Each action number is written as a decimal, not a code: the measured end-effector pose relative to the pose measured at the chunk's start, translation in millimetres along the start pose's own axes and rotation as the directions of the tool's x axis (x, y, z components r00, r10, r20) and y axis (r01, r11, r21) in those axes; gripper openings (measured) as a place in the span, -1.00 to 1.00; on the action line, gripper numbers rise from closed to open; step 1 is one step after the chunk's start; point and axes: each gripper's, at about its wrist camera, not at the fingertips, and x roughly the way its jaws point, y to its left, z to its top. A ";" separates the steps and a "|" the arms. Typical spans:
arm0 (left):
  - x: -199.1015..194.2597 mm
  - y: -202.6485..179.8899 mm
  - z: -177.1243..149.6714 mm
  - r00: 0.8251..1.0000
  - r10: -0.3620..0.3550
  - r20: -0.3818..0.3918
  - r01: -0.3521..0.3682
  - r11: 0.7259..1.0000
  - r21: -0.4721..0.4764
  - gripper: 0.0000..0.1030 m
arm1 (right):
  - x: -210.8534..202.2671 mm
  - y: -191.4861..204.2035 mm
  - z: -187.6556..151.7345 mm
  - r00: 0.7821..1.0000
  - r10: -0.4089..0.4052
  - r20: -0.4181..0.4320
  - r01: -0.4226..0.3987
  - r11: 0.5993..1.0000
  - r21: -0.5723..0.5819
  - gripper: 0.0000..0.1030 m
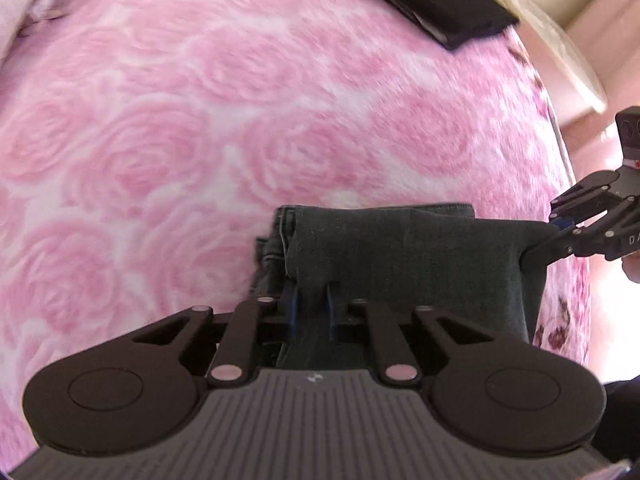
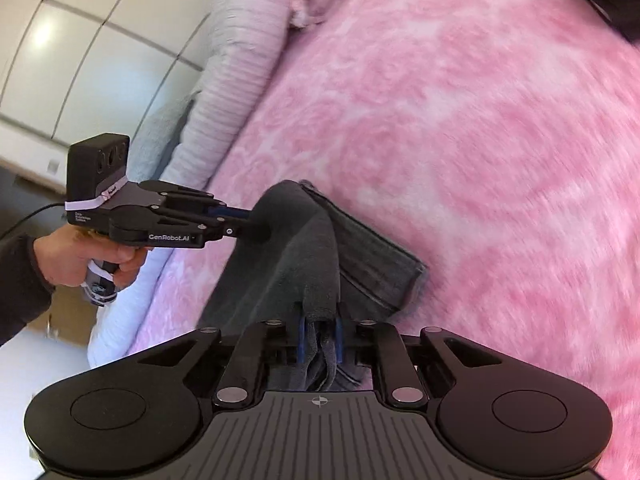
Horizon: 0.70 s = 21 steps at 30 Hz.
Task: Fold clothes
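Observation:
A dark grey pair of jeans [image 1: 400, 256], folded into a thick bundle, is held up over the pink rose-patterned blanket [image 1: 224, 120]. My left gripper [image 1: 312, 304] is shut on one top corner of it. In the right wrist view the same jeans [image 2: 304, 252] hang between both tools. My right gripper [image 2: 320, 332] is shut on the other corner, with denim bunched between its blue pads. The left gripper [image 2: 250, 224] shows there from the side, pinching the fabric, held by a hand [image 2: 84, 256]. The right gripper [image 1: 536, 246] appears at the right edge of the left wrist view.
A folded black garment [image 1: 432, 0] lies at the far edge of the bed. A ribbed pale pillow [image 2: 232, 80] lies along the bed's side, with white wardrobe doors [image 2: 80, 40] behind it. The bed's edge [image 1: 560, 152] curves down the right.

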 end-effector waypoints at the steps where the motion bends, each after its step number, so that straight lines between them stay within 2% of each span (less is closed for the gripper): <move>1: 0.4 3.9 -2.3 1.000 0.015 0.003 -0.015 1.000 -0.009 -0.80 | 3.0 -0.6 2.7 1.000 0.000 -0.006 0.000 1.000 -0.011 -0.76; 5: 17.8 11.5 -5.4 1.000 0.017 0.007 -0.017 0.999 -0.052 -0.76 | 14.8 -3.0 13.4 1.000 -0.002 -0.029 0.000 0.999 -0.053 -0.77; 7: 24.7 6.7 -3.7 1.000 0.027 0.009 -0.027 0.999 -0.036 -0.69 | 20.7 -5.0 18.3 0.999 -0.002 -0.040 0.000 0.997 -0.071 -0.77; 9: 25.0 5.4 -2.8 0.999 0.040 0.014 -0.040 0.999 -0.028 -0.66 | 23.4 -18.9 16.4 0.999 0.009 -0.035 -0.009 1.000 -0.007 -0.77; 12: 21.4 9.3 -5.6 0.998 0.053 0.029 -0.052 0.998 -0.043 -0.63 | 25.5 -7.7 22.9 0.999 0.009 -0.034 -0.011 0.998 -0.065 -0.77; 15: 22.5 14.7 -11.0 0.999 0.027 0.040 -0.023 0.996 -0.084 -0.72 | 30.2 -11.7 32.1 0.998 0.036 -0.052 -0.040 0.996 -0.078 -0.78; 18: 12.5 15.4 -16.7 0.998 0.020 0.065 -0.014 0.995 -0.102 -0.84 | 26.1 -22.7 27.4 0.996 0.055 -0.063 -0.057 0.998 -0.037 -0.78; 21: -6.7 12.6 -22.6 0.994 0.034 0.100 -0.023 0.994 -0.103 -0.88 | 9.4 5.0 24.5 0.997 0.079 -0.028 -0.081 0.992 -0.101 -0.78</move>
